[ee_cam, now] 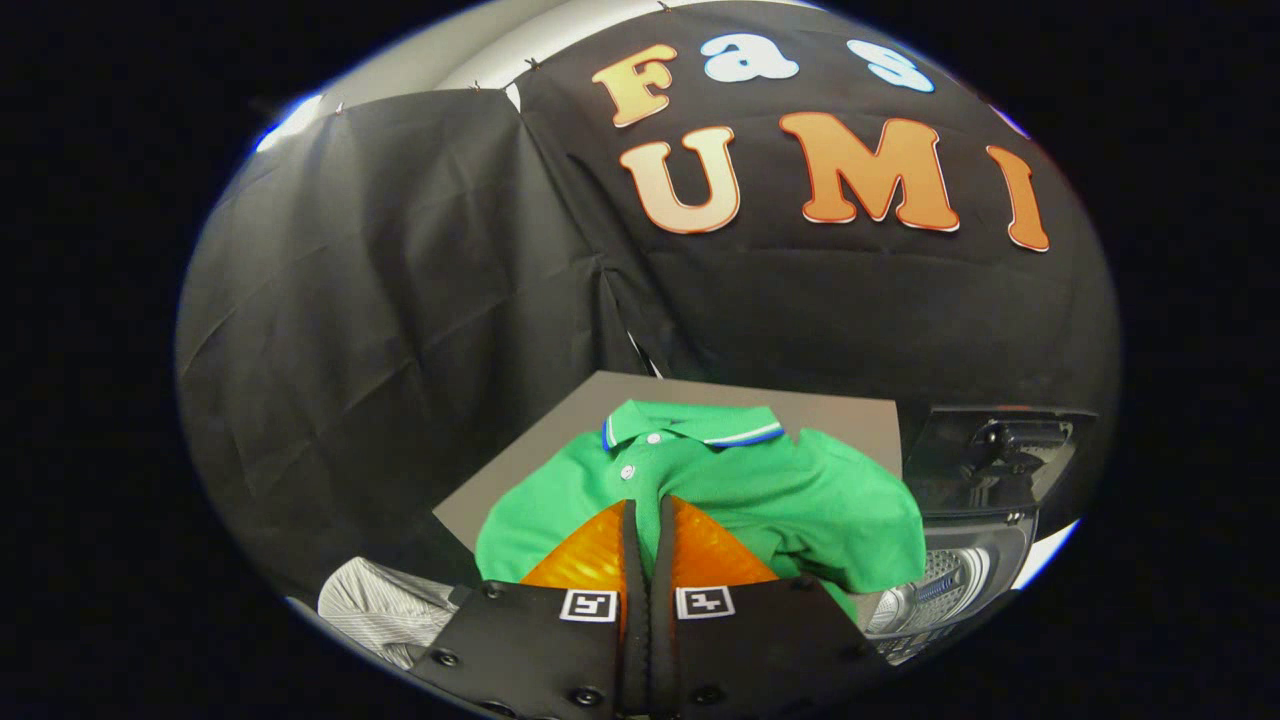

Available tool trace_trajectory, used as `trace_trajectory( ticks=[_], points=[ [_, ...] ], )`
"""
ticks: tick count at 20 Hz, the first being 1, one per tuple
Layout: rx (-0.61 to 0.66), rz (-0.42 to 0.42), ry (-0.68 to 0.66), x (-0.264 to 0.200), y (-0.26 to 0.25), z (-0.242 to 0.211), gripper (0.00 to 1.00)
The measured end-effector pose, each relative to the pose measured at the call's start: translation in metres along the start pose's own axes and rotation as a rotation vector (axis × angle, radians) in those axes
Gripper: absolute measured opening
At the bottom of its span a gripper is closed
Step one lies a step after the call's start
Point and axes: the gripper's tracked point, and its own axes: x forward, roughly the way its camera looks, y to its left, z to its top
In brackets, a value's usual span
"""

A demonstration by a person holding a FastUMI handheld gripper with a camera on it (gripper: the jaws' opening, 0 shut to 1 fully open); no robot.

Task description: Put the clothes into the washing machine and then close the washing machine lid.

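**A:** What do you see from the camera on the gripper [645, 512]?

**B:** Two orange fingers [590, 555] stick out in front. They have black pads on the inside. The jaws are almost together, with just a thin dark slit between them.

**A:** Are they holding something?

**B:** I can't tell for sure. The tips sit right at the green shirt [760, 490], near the row of buttons. I can't see any cloth in the slit between them.

**A:** Where is the shirt?

**B:** It lies on a grey worktop [850, 420], just ahead of the jaws and spreading out to both sides of them. The collar [695, 423] has a blue and white stripe, and it is on the far side, beyond the tips. One sleeve hangs over the worktop's edge toward the washing machine.

**A:** Where is the washing machine [940, 585]?

**B:** Down beside the worktop, on the right of the fingers. You can see into its shiny drum with little holes. The dark lid [995, 460] stands up, open, behind the drum.

**A:** Anything else?

**B:** A pale striped cloth [375, 605] lies low on the left side of the fingers, below the worktop. Black cloth walls stand behind it all.
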Motion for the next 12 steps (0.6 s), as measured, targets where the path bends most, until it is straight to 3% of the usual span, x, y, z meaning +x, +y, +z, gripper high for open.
trace_trajectory(
  ticks=[6,12],
  points=[
    [0.002,0.035,-0.092,-0.065,0.003,0.044,0.08],
    [-0.005,0.006,-0.192,-0.107,-0.023,0.068,0.08]
  ],
)
